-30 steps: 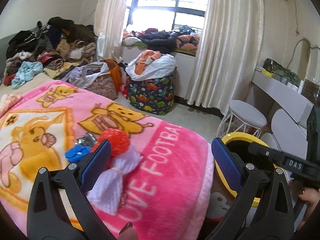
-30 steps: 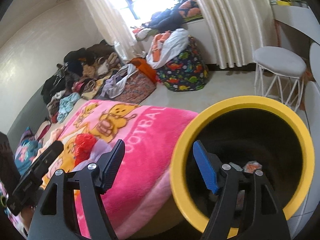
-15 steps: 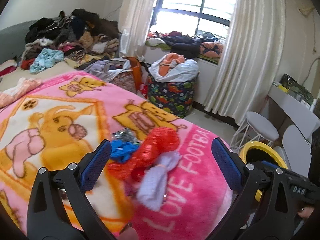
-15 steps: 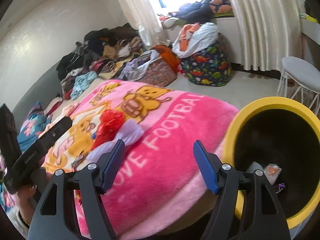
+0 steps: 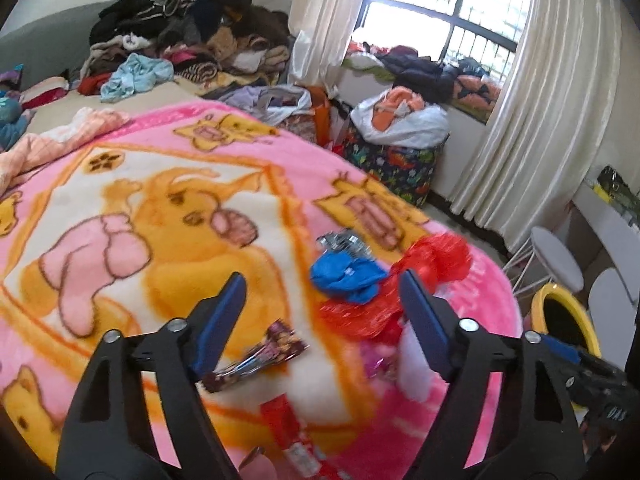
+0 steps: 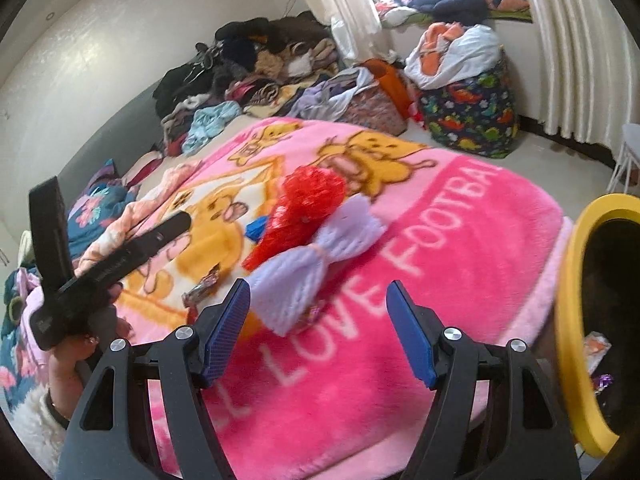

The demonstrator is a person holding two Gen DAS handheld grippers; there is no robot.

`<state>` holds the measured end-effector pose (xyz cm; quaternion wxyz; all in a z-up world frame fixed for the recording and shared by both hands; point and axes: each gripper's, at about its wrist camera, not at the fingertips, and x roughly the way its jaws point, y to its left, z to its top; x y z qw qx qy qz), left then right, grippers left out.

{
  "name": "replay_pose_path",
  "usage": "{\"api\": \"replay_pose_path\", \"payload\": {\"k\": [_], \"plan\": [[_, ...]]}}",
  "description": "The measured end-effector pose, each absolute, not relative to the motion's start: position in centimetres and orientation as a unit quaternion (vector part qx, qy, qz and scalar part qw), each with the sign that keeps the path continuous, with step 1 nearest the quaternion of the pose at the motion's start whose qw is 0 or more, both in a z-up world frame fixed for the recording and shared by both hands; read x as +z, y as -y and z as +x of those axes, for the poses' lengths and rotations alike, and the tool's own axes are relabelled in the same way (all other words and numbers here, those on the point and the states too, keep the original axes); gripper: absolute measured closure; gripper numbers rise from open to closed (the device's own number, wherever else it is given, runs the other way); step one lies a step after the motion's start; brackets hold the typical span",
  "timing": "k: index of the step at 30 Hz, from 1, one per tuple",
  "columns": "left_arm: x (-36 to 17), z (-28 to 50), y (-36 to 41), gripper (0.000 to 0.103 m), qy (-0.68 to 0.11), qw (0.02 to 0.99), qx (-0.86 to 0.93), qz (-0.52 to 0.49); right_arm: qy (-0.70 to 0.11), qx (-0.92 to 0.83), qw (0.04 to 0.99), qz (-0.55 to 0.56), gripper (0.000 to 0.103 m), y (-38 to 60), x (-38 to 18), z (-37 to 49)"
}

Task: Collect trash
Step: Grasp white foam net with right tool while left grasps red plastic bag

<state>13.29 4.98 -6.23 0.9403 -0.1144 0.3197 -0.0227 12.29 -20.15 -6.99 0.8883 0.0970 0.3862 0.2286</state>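
Note:
Trash lies on a pink cartoon blanket point(image 5: 120, 208): a red net bag point(image 5: 432, 256), a blue crumpled piece point(image 5: 344, 276), a silver foil wrapper point(image 5: 344, 240), a dark snack wrapper point(image 5: 256, 360) and a red wrapper point(image 5: 284, 420). My left gripper point(image 5: 320, 320) is open and empty, just above the dark wrapper. My right gripper point(image 6: 320, 328) is open and empty, in front of a lilac bundle point(image 6: 316, 264) and the red net bag point(image 6: 304, 208). A yellow-rimmed bin point(image 6: 576, 320) with trash inside stands at the bed's right edge.
Piled clothes point(image 5: 188, 48) cover the far end of the bed. A dinosaur-print hamper point(image 5: 396, 160) and a floral bag point(image 6: 376, 108) stand on the floor by the window. A white stool point(image 5: 556, 256) stands near the bin point(image 5: 564, 320).
Both grippers have swung left, away from the bin and over the blanket. The left gripper now hovers over the wrappers; the right one faces the lilac bundle.

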Motion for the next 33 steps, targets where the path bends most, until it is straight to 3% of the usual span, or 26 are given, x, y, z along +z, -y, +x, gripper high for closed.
{"api": "replay_pose_path", "payload": {"k": [6,9,25,29,33], "plan": [[-8.1,13.4,-5.3,0.053,-0.356,0.929,-0.037,-0.095,-0.402,0.239,0.877,0.112,0.041,18.5,-7.4,13.7],[-8.6,13.6,-4.9,0.055,-0.368,0.925,-0.05,-0.077,-0.408,0.244,0.873,0.114,0.045,17.6,-7.5,14.4],[-9.9,14.7,-2.0,0.056,-0.388,0.914,-0.116,0.035,-0.476,0.248,0.826,0.172,0.063,16.0,-11.1,19.5],[-9.8,15.3,-1.4,0.056,-0.386,0.912,-0.13,0.038,-0.48,0.255,0.821,0.175,0.085,16.4,-11.5,19.8],[-9.9,16.1,-0.5,0.056,-0.389,0.91,-0.143,0.035,-0.474,0.254,0.824,0.176,0.089,18.0,-11.4,19.2]]}}
